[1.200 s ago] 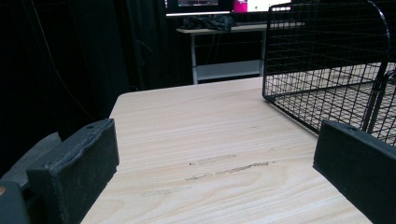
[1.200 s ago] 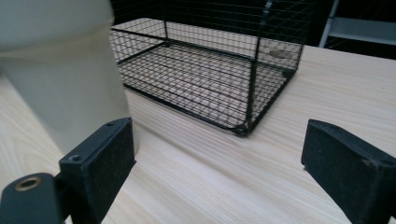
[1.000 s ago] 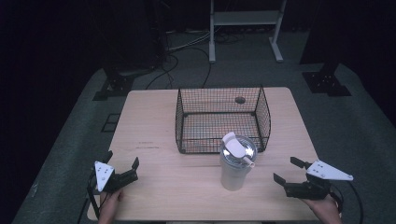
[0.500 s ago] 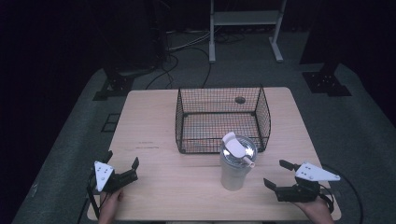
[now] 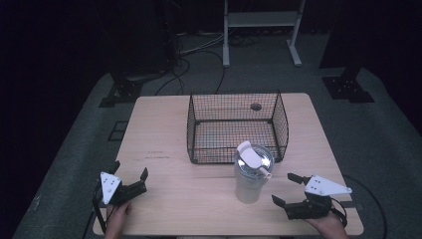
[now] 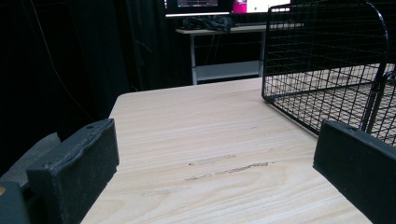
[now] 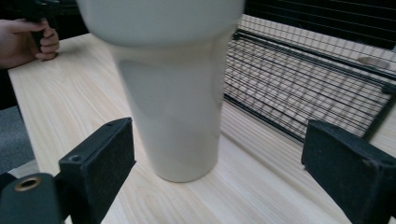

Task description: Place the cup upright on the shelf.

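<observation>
While the cup (image 5: 253,174) stands upright on the table (image 5: 164,129), just in front of the wire basket (image 5: 234,124), the right gripper (image 5: 289,190) sits near it on its right side with its jaws spread wide and nothing between them. In the right gripper view the cup (image 7: 170,93) rises close ahead, left of centre between the two black jaws and touching neither. A white lid with a flip cap tops the cup. The left gripper (image 5: 130,178) rests well apart at the near left corner of the table, jaws also wide and empty. In the left gripper view the basket (image 6: 327,65) stands ahead to the right, on bare wood.
</observation>
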